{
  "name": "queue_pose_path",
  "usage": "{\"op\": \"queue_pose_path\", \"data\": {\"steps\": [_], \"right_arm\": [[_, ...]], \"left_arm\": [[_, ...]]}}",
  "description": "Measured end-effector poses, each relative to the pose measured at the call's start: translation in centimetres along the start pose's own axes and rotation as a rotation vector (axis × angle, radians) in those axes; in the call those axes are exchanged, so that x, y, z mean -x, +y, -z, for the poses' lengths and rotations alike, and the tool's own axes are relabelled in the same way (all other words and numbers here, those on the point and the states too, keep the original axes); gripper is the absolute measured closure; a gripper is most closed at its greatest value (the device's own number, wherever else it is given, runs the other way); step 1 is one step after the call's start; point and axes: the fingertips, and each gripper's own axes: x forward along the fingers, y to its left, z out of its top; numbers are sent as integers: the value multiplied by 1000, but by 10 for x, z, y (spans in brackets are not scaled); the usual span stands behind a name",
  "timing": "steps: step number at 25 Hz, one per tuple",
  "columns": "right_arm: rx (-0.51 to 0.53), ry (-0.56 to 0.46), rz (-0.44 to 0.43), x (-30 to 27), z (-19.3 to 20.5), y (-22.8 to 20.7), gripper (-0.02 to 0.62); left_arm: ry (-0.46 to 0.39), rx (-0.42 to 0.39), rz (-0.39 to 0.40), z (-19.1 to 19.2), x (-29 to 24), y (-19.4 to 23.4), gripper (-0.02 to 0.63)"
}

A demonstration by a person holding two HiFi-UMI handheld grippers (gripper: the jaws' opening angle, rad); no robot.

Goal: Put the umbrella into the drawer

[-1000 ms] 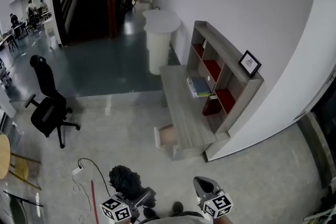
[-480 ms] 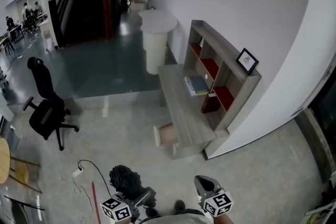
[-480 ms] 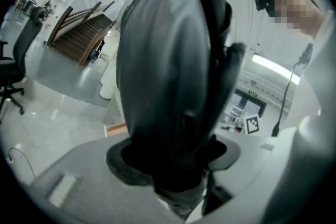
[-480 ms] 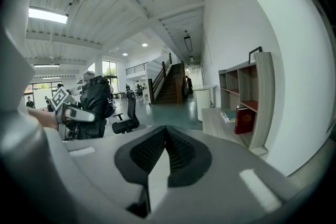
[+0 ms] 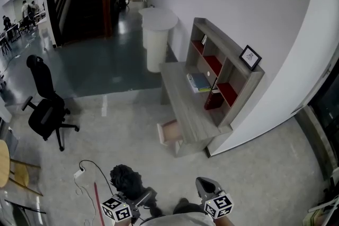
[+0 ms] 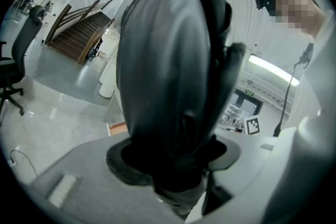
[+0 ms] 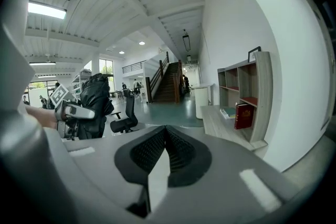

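Note:
A folded black umbrella (image 6: 168,76) fills the left gripper view, its lower end clamped between the dark pads of my left gripper (image 6: 173,168). In the head view the umbrella (image 5: 126,181) sticks up at the bottom edge with the left gripper (image 5: 142,198) shut on it. My right gripper (image 5: 206,187) is beside it, to the right; its jaws (image 7: 165,134) meet with nothing between them. The desk (image 5: 185,108) stands ahead against the white wall, and its drawer (image 5: 170,133) is pulled out toward the floor. The drawer (image 6: 118,127) also shows past the umbrella.
A shelf unit (image 5: 225,74) with books and a picture frame (image 5: 250,56) tops the desk. A black office chair (image 5: 45,108) stands at the left, with a cable and plug (image 5: 82,172) on the floor near me. A white round counter (image 5: 157,34) lies beyond the desk.
The desk and drawer have shifted slightly in the head view as I move across the floor. Both grippers keep their places at the bottom edge, the umbrella still held.

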Motion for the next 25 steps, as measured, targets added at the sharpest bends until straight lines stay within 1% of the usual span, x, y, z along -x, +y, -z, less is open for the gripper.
{"op": "queue_pose_path", "data": {"steps": [6, 13, 21, 25], "right_arm": [[-5, -6, 31, 5, 4, 10, 589], [-6, -4, 40, -1, 3, 16, 589], [-9, 2, 10, -40, -3, 7, 589], [-15, 4, -4, -62, -7, -1, 589]], "left_arm": [[-1, 8, 6, 4, 16, 7, 351], [-8, 14, 11, 1, 21, 16, 350], [-4, 32, -22, -6, 10, 45, 350], [-8, 48, -21, -14, 1, 59, 350]]}}
